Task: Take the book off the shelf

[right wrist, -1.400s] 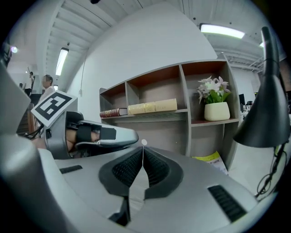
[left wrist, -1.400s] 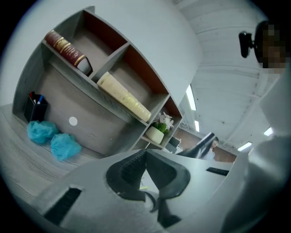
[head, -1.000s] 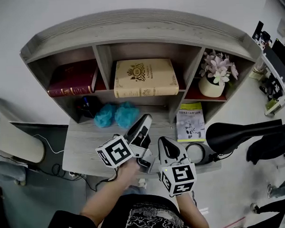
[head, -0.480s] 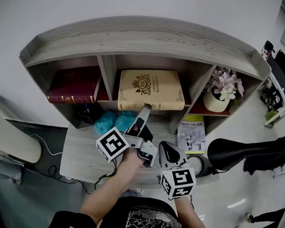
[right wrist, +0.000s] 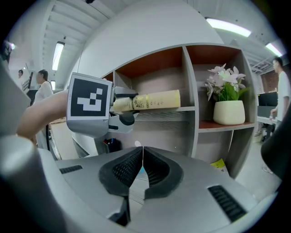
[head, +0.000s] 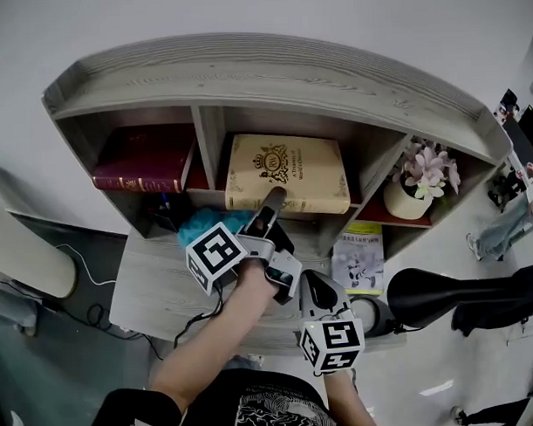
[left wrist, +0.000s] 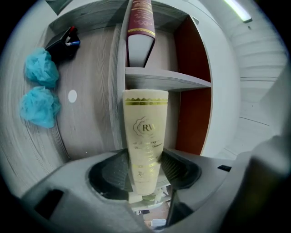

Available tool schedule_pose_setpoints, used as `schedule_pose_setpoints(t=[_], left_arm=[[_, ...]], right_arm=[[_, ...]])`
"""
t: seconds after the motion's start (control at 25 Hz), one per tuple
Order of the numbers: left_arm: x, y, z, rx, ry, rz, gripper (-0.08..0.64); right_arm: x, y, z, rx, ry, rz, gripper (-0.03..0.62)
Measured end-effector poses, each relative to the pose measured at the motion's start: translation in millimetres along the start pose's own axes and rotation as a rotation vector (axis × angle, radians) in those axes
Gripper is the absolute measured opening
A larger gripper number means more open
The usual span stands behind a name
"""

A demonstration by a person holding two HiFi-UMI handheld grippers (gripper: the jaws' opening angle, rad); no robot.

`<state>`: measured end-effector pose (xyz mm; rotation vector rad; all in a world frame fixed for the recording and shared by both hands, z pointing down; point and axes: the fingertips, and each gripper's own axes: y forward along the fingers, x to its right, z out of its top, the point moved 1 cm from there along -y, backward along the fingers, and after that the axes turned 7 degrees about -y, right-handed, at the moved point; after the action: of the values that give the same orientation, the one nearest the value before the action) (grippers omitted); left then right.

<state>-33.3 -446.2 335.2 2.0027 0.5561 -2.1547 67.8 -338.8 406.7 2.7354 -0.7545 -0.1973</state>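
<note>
A thick cream book [head: 287,172] with gold print lies flat in the middle bay of the grey wooden shelf [head: 244,73]. My left gripper [head: 273,199] reaches to its front edge. In the left gripper view the book's spine [left wrist: 144,132] fills the gap of the left gripper [left wrist: 144,170], and the closing jaws have their pads against both covers. The right gripper view shows the same book [right wrist: 150,100] sticking out of that grip. My right gripper [head: 314,280] hangs low in front of the desk, and its jaws [right wrist: 142,157] are shut with nothing between them.
A dark red book [head: 142,160] lies in the left bay. A potted flower [head: 414,189] stands in the right bay. Two blue puffs [left wrist: 40,86] and a black pen holder [left wrist: 63,41] sit on the desk under the shelf. A yellow-edged booklet [head: 360,257] and a black lamp [head: 452,289] are at the right.
My left gripper has risen from the desk to the middle bay and now has the cream book's spine between its jaws. The right gripper has dropped slightly.
</note>
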Motion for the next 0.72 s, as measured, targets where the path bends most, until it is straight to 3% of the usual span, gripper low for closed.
schedule_pose_setpoints(t=[0.2, 0.72], left_arm=[[3, -5, 0, 0.006, -0.032, -0.011, 0.206], [13, -48, -15, -0.022, -0.042, -0.185, 0.199]], right_arm=[[-1, -5, -3, 0.002, 0.013, 0.002, 0.017], [-14, -34, -9, 0.034, 0.033, 0.015, 0.017]])
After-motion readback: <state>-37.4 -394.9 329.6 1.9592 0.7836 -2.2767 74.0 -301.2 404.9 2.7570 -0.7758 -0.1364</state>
